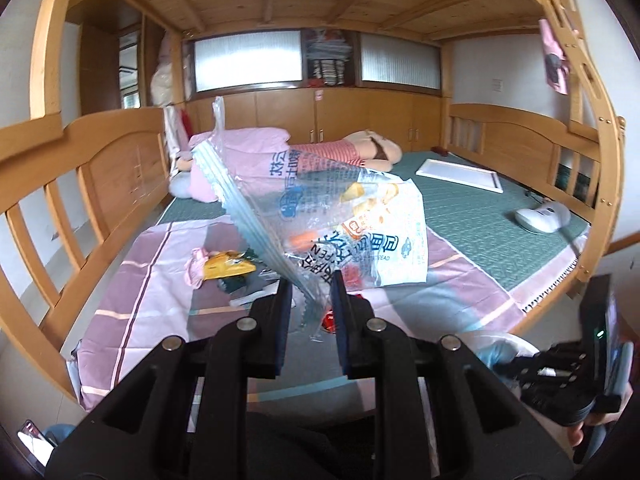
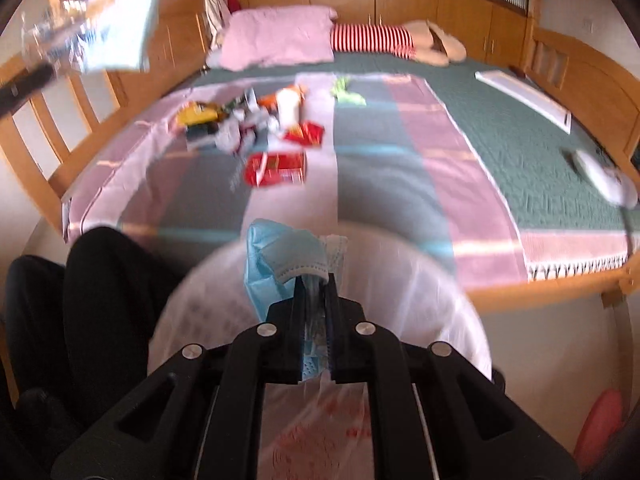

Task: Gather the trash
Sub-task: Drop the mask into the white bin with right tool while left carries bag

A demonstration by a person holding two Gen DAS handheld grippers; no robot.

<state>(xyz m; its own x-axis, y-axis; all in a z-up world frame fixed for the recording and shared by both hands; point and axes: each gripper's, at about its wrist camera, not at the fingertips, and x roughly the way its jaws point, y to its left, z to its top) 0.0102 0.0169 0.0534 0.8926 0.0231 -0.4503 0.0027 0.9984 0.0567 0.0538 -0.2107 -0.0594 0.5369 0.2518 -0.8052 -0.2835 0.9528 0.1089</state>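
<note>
Grippers come first: the left gripper [image 1: 311,300] is pinched nearly closed on the crimped edge of a clear plastic bread bag [image 1: 344,220], which sticks up and away from the fingers, its printed white panel hanging toward the right above the bed. The right gripper [image 2: 316,304] is clamped tight on a crumpled blue face mask [image 2: 280,256], holding it above the open mouth of a white trash bag [image 2: 420,300] that sits just off the foot of the bed; the picture there is blurred. In the right wrist view the bread bag also shows high at the upper left, well apart from the mask. Beyond both grippers, a pink and grey checked sheet [image 1: 160,280] covers the near part of a green mattress [image 1: 480,208]. More litter lies on the sheet: a yellow snack wrapper [image 1: 228,268] beside dark packets, a flat red packet [image 2: 276,168], a smaller red wrapper [image 2: 304,134] and a green scrap [image 2: 348,92]. A pink pillow [image 2: 276,36] and a red-striped cushion [image 2: 372,40] rest at the far end, inside the wooden bed frame [image 1: 120,152].
</note>
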